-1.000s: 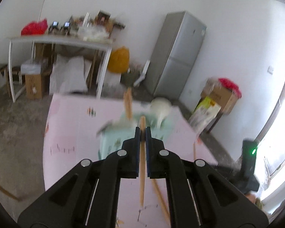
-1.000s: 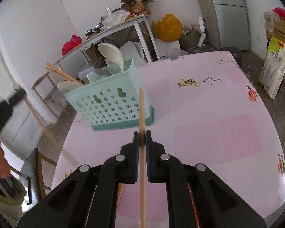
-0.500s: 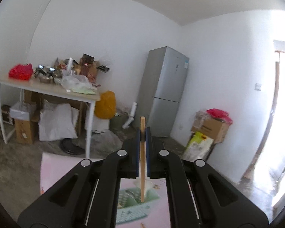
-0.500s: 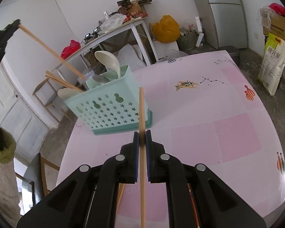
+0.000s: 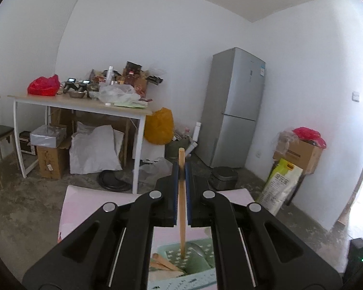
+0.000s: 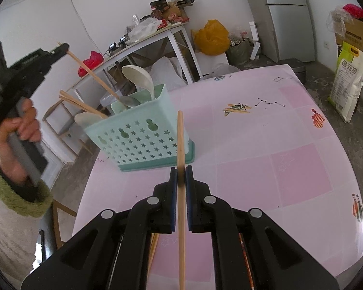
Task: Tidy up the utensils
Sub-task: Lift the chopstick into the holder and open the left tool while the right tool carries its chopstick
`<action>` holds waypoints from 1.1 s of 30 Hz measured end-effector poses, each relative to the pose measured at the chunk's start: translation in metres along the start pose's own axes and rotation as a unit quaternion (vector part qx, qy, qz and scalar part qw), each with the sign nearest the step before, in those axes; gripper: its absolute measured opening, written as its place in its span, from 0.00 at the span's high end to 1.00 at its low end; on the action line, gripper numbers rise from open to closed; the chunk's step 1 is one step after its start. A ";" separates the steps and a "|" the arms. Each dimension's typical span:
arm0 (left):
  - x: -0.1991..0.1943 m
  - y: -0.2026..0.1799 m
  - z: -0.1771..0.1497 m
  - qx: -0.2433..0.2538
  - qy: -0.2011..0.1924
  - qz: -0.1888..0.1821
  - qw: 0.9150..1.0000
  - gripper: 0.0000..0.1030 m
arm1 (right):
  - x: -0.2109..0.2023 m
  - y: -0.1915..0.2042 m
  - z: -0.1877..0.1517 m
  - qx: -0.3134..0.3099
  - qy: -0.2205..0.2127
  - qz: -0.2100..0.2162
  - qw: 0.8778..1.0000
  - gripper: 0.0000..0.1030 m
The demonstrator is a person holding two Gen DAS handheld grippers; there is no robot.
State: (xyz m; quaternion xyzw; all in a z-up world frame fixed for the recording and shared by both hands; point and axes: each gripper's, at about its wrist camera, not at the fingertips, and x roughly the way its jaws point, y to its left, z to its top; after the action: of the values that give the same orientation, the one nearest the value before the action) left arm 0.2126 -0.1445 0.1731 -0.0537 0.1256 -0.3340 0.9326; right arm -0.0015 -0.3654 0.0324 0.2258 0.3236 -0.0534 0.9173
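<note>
In the left wrist view the left gripper [image 5: 181, 176] fills the lower half of the frame, its jaws pinched tight on a chopstick [image 5: 181, 193] that runs down the centre. The stick's upper end pokes just above the jaws; its lower end dips into the basket [image 5: 200, 264] at the bottom centre, probably so it can be let go to stand among the other sticks [image 5: 163, 263] lying there at lower left. The pink table [image 5: 84, 207] shows only as a strip at lower left, since this gripper points nearly level over it. In the right wrist view the right gripper [image 6: 181, 178] sits at bottom centre, its jaws likewise clamped on a second chopstick [image 6: 180, 159] whose tip reaches up in front of the basket's [image 6: 138, 135] starred wall; it seems held ready for its turn. The basket stands left of centre on the table [image 6: 290, 157], holding spoons [image 6: 139, 78] and sticks. At upper left a hand [image 6: 19, 130] grips the other gripper [image 6: 63, 47], slanting its chopstick down into the basket.
</note>
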 end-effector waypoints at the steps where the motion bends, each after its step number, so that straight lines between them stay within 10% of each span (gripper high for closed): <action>1: 0.005 0.002 -0.005 0.000 0.003 0.005 1.000 0.96 | 0.000 0.000 0.000 0.000 0.001 0.000 1.000 0.93; 20: -0.077 0.036 -0.019 -0.062 -0.022 -0.027 0.997 0.52 | -0.035 0.025 0.035 -0.045 -0.055 0.011 0.997 0.93; 33: -0.136 0.063 -0.084 -0.049 0.044 0.004 0.998 0.48 | -0.081 0.097 0.136 -0.141 -0.168 0.066 0.973 0.93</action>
State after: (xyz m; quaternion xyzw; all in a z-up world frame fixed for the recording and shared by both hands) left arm 0.1272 -0.0109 0.1077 -0.0845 0.1829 -0.3256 0.9238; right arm 0.0361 -0.3442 0.2130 0.1030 0.1534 0.0158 0.9827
